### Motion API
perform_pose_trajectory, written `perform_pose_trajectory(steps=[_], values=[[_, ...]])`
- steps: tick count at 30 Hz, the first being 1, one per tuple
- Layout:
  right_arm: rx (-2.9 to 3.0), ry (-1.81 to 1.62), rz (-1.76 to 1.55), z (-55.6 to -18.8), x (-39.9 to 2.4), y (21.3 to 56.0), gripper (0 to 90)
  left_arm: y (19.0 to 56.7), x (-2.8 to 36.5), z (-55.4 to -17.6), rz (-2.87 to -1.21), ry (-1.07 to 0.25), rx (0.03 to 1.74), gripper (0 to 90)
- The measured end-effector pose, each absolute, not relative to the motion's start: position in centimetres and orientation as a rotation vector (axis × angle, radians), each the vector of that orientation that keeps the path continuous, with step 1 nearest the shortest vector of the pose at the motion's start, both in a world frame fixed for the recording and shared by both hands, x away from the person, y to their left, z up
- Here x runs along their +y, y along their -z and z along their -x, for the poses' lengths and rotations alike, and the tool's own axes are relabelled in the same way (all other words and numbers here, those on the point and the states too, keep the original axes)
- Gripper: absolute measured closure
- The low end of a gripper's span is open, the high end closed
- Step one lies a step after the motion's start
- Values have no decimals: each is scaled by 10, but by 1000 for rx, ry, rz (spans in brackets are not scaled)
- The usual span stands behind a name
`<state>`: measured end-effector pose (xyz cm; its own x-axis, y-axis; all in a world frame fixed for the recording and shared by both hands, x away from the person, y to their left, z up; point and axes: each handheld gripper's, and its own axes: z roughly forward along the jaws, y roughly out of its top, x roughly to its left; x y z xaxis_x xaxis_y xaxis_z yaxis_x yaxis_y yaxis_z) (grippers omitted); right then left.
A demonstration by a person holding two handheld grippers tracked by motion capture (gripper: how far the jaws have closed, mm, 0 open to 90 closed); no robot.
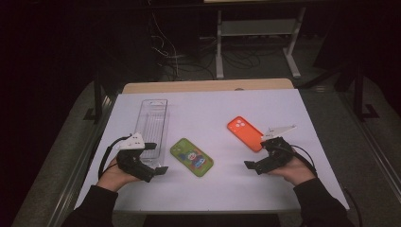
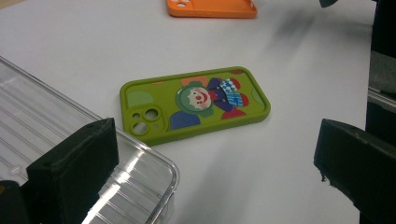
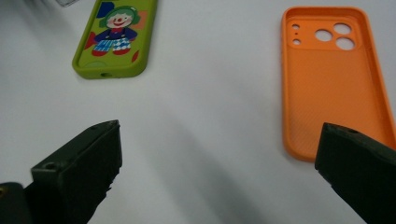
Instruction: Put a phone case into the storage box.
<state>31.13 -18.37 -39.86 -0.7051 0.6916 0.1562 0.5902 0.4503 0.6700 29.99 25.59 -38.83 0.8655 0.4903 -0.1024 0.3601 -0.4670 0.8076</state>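
Green phone case point(image 1: 191, 157), clear tray point(image 1: 152, 127) beside, orange case point(image 1: 245, 133) apart

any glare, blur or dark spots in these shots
High view: room beyond the white table is nearly black. Left gripper view: light streaks glare on the clear ribbed plastic tray; the near jaws look soft. Right gripper view: the orange silicone phone case is evenly lit and sharp.

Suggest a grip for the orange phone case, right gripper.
Probably pinch one long side wall of the orange phone case from above, one jaw inside, one outside. It lies flat, open side up, so the raised rim is the likeliest hold. The right gripper is open beside it.
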Motion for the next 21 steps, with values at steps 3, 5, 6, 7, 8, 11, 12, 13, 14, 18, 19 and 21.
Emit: perform_pose_trajectory(steps=[3, 5, 6, 7, 8, 11, 12, 13, 14, 18, 19, 21], values=[[2544, -1088, -1142, -319, -183, 397, 0, 388, 256, -300, -2102, -179, 615, 0], [2539, -1078, -1156, -324, -183, 395, 0, 388, 256, -301, -2108, -182, 615, 0], [2537, -1080, -1151, -326, -182, 395, 0, 389, 256, -301, -2106, -179, 619, 0], [2532, -1074, -1152, -329, -182, 394, 0, 388, 256, -301, -2106, -179, 619, 0], [2527, -1063, -1157, -332, -182, 393, 0, 388, 256, -301, -2106, -179, 619, 0], [2509, -1047, -1163, -340, -181, 390, 0, 388, 256, -301, -2112, -185, 606, 0], [2509, -1047, -1163, -340, -181, 390, 0, 388, 256, -301, -2112, -185, 606, 0], [2497, -1037, -1161, -347, -181, 389, 0, 388, 256, -301, -2104, -182, 611, 0], [2499, -1029, -1165, -349, -181, 388, 0, 388, 255, -301, -2089, -177, 620, 0], [2494, -1001, -1190, -361, -180, 387, 0, 388, 255, -301, -2090, -177, 620, 0], [2493, -994, -1183, -364, -179, 387, 0, 388, 255, -301, -2090, -177, 620, 0], [2493, -986, -1179, -366, -179, 387, 0, 388, 255, -301, -2089, -177, 620, 0]])
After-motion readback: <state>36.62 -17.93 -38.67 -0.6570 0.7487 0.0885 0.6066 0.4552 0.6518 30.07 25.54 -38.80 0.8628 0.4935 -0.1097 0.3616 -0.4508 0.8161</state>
